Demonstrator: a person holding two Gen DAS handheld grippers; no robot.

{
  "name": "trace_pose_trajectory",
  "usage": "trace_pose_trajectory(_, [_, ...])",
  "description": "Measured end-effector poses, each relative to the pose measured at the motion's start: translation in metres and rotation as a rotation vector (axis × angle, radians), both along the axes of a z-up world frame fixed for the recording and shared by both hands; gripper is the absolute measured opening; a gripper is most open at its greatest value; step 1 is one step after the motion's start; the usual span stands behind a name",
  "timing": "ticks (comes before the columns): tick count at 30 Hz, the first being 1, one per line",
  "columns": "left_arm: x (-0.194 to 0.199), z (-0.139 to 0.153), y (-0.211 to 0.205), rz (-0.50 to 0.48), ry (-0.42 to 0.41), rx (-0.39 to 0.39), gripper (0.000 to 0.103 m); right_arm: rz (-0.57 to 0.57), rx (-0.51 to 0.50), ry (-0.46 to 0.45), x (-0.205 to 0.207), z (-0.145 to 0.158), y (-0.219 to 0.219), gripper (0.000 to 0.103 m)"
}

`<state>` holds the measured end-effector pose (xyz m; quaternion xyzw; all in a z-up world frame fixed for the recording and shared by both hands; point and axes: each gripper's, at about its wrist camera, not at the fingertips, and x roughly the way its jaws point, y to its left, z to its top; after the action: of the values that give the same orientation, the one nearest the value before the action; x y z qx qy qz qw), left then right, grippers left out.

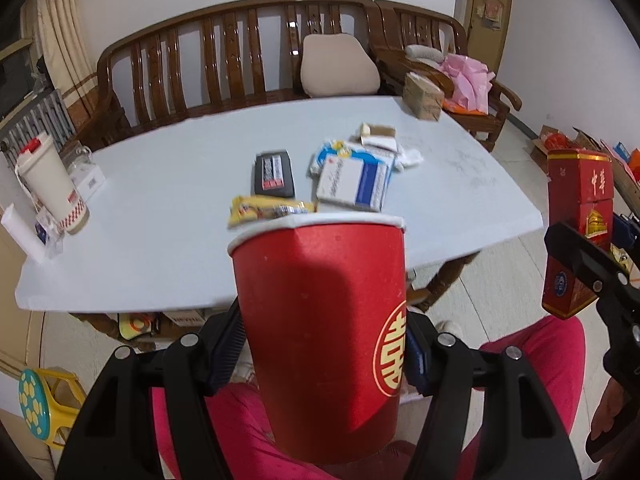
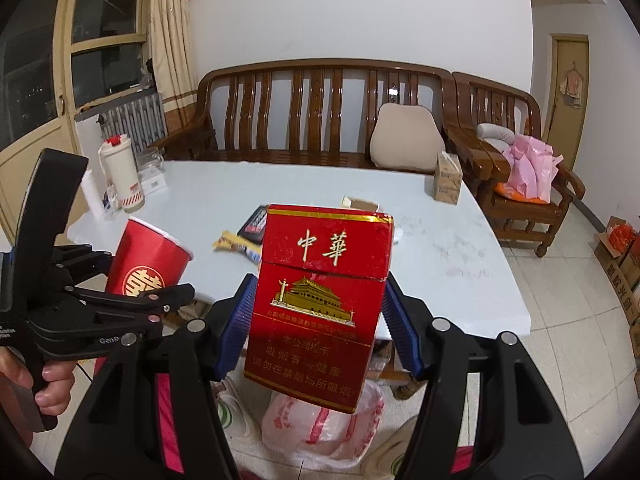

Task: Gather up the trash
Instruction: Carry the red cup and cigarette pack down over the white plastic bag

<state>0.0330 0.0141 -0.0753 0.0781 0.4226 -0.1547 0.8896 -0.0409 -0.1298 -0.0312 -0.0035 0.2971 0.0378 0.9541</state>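
Note:
My left gripper point(image 1: 326, 344) is shut on a red paper cup point(image 1: 320, 320) with a gold emblem, held upright in front of the white table point(image 1: 160, 240). My right gripper point(image 2: 318, 320) is shut on a red cigarette pack point(image 2: 320, 304); its blue pads press on both narrow sides. The same pack point(image 1: 576, 232) shows at the right of the left wrist view, and the cup point(image 2: 148, 264) at the left of the right wrist view. On the table lie a yellow wrapper point(image 1: 264, 208), a black box point(image 1: 274, 174), a blue-and-white box point(image 1: 354, 182) and crumpled white paper point(image 1: 408, 156).
A cream thermos point(image 1: 52, 184) stands at the table's left end, a brown tissue box point(image 1: 422, 96) at its far right. A wooden bench point(image 1: 240, 48) runs behind. A plastic bag point(image 2: 320, 424) lies on the floor below. Cardboard boxes point(image 2: 624, 264) stand at the right wall.

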Motion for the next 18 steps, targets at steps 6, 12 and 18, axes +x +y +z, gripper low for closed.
trace_pose_trajectory(6, [-0.014,-0.030,-0.009,-0.013,0.038,0.013,0.064,-0.008,0.000,0.052,-0.011,-0.027,0.000,0.061])
trace_pose_trajectory(12, [-0.021,-0.060,-0.016,-0.025,0.086,0.012,0.064,-0.019,-0.015,0.105,-0.014,-0.054,-0.001,0.061])
trace_pose_trajectory(18, [-0.021,-0.089,-0.028,-0.052,0.133,0.023,0.064,-0.027,0.000,0.170,-0.012,-0.083,-0.007,0.061])
